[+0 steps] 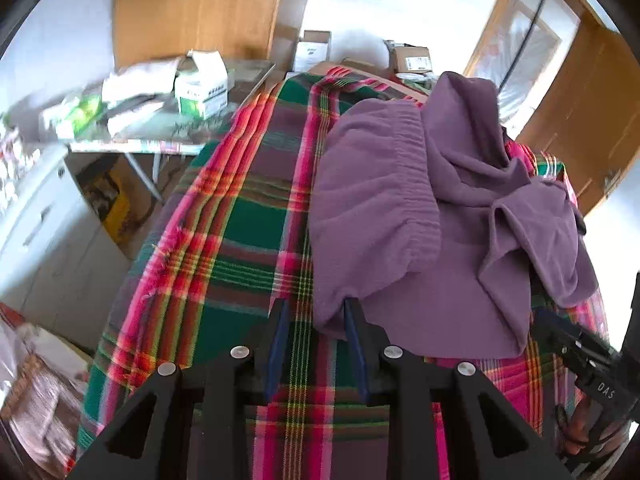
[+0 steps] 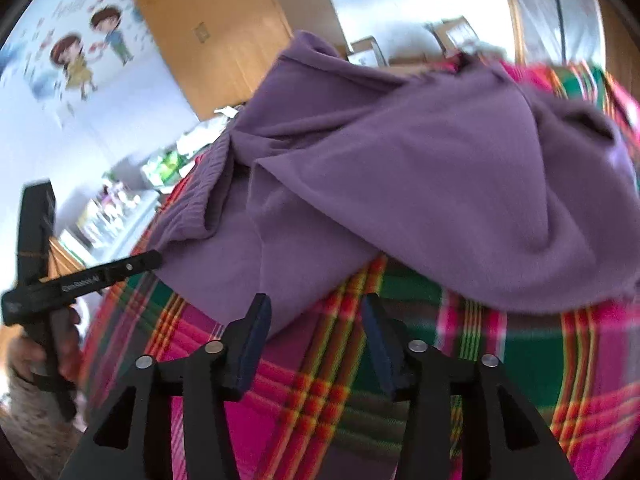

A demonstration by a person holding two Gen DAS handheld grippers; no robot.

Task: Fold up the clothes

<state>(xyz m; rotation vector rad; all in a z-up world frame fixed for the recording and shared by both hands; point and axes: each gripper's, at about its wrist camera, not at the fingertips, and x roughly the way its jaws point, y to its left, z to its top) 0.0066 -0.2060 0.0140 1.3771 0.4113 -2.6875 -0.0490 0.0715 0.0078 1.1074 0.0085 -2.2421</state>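
A purple fleece garment [image 1: 404,208], with a gathered elastic band across it, lies bunched on a table covered by a plaid cloth [image 1: 240,232] in green, pink and red. Its long axis cannot be read cleanly because it is crumpled; in the left wrist view the flatter part with the elastic band lies nearer the camera, and the rest is heaped up behind that band and to its right, toward the wooden door frame [image 1: 560,92].

The left gripper [image 1: 316,312] stands with its jaws a moderate way apart at the garment's near hem: one blue-padded finger touches the hem's corner, the other rests over the bare plaid cloth beside it. No fabric is pinched between them.

In the right wrist view the same purple fleece garment [image 2: 420,168] rises as a mound beyond the right gripper [image 2: 316,308], whose jaws are spread wide. Its one finger lies at the garment's near edge, while the other is over plaid cloth [image 2: 320,392]. It holds nothing.

Left of the garment in that view, the left gripper [image 2: 154,258] reaches the garment's edge, with a hand [image 2: 36,356] around its handle. Beyond the garment a wooden door [image 2: 208,28] and a wall with a cartoon picture of two children [image 2: 88,40] are visible.
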